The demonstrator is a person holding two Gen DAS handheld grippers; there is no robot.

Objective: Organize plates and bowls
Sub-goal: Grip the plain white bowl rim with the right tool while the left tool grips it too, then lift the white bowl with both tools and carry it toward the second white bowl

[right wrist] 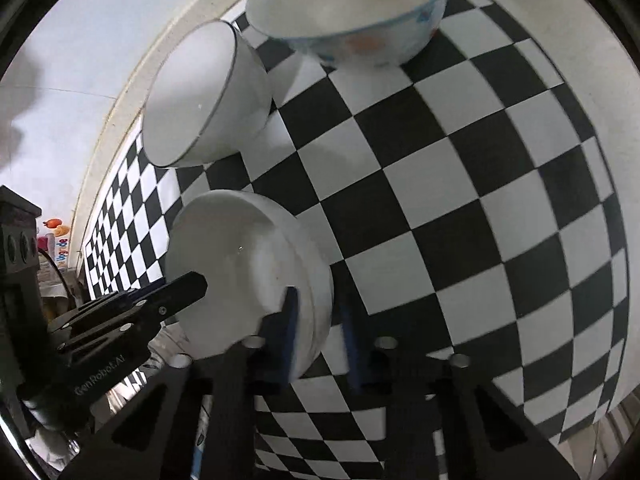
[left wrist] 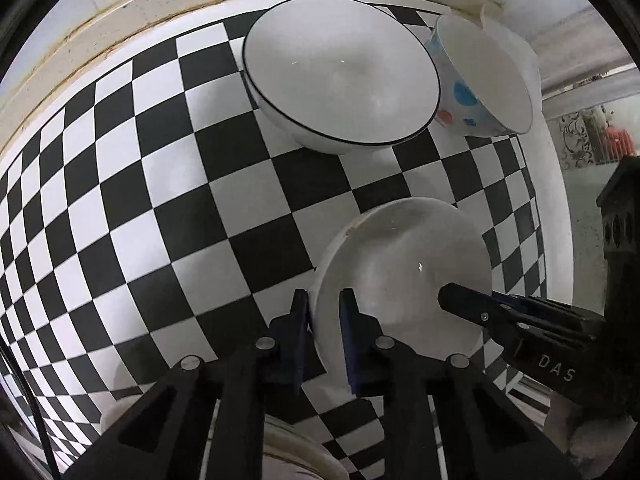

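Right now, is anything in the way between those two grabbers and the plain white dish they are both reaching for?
Nothing visible is. The left gripper has its jaws astride one side of the white dish's rim, and the right gripper straddles the opposite side. The two bowls stand clear, farther back on the checkered cloth.

The left gripper (left wrist: 326, 312) pinches the near rim of a plain white bowl (left wrist: 404, 276) on the checkered cloth (left wrist: 168, 200), the right gripper (left wrist: 452, 300) reaching into it, with a black-rimmed bowl (left wrist: 340, 76) and dotted bowl (left wrist: 480, 80) beyond.
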